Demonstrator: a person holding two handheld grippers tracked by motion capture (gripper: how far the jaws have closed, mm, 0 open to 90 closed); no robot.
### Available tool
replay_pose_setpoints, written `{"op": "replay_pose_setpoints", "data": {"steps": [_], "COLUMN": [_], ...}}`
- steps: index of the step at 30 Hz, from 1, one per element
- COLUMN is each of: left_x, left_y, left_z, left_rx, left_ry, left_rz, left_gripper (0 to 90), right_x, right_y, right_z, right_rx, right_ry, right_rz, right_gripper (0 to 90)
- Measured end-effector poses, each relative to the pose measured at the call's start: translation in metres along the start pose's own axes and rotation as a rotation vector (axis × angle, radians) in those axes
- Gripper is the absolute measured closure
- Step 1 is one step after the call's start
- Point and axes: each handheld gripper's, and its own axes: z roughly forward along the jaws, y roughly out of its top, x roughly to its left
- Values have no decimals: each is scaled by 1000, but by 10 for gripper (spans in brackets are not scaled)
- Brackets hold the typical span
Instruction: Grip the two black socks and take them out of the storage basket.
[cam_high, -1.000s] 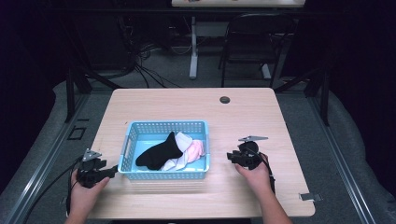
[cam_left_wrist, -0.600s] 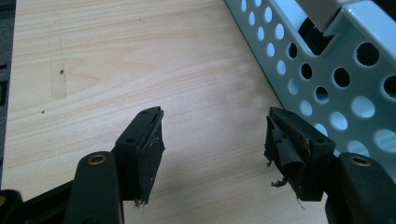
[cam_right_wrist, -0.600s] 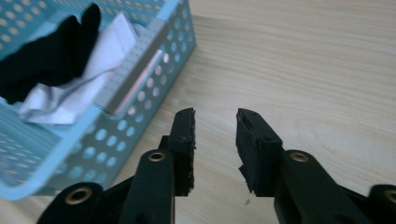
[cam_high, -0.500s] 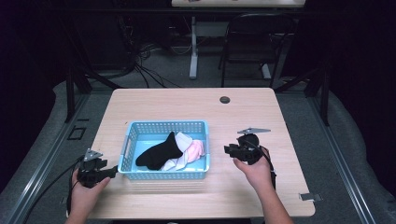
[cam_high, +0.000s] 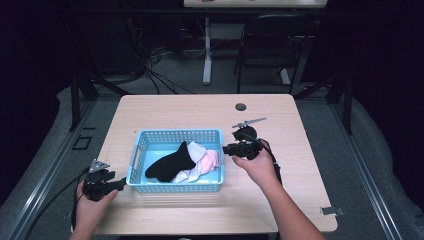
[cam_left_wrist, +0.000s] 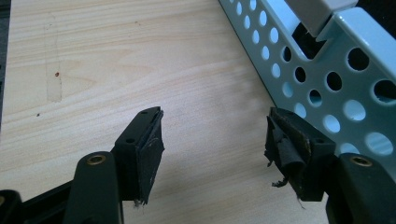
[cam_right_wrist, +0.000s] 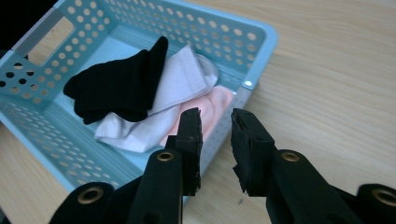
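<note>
A light blue perforated basket stands on the wooden table and holds a black sock, a white sock and a pink sock. My right gripper hovers at the basket's right wall; its jaws are a little apart, with nothing between them. In the right gripper view, my right gripper sits just over the rim of the basket, near the pink sock, the white sock and the black sock. My left gripper rests open beside the basket's left wall.
The basket sits left of the table's middle, near the front edge. A dark round grommet marks the far side of the table. Bare wood lies right of my right hand. A chair and cables stand beyond the table.
My right gripper has moved left and away from me, up to the basket's right wall. The left gripper has stayed where it was.
</note>
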Motion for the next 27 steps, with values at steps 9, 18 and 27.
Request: {"op": "replay_pose_setpoints", "data": {"steps": [9, 18, 27], "left_x": [1, 1, 2], "left_y": [0, 0, 0], "left_z": [0, 0, 0], "left_rx": [2, 3, 0], "left_ry": [2, 1, 1], "left_rz": [-6, -5, -11], "left_gripper": [365, 365, 365], "right_x": [20, 32, 45], "right_y": [22, 37, 46], "right_z": [33, 59, 81], "right_rx": [106, 189, 218], "right_ry": [50, 65, 62], "right_rz": [-42, -62, -71], "right_gripper": [715, 716, 723]}}
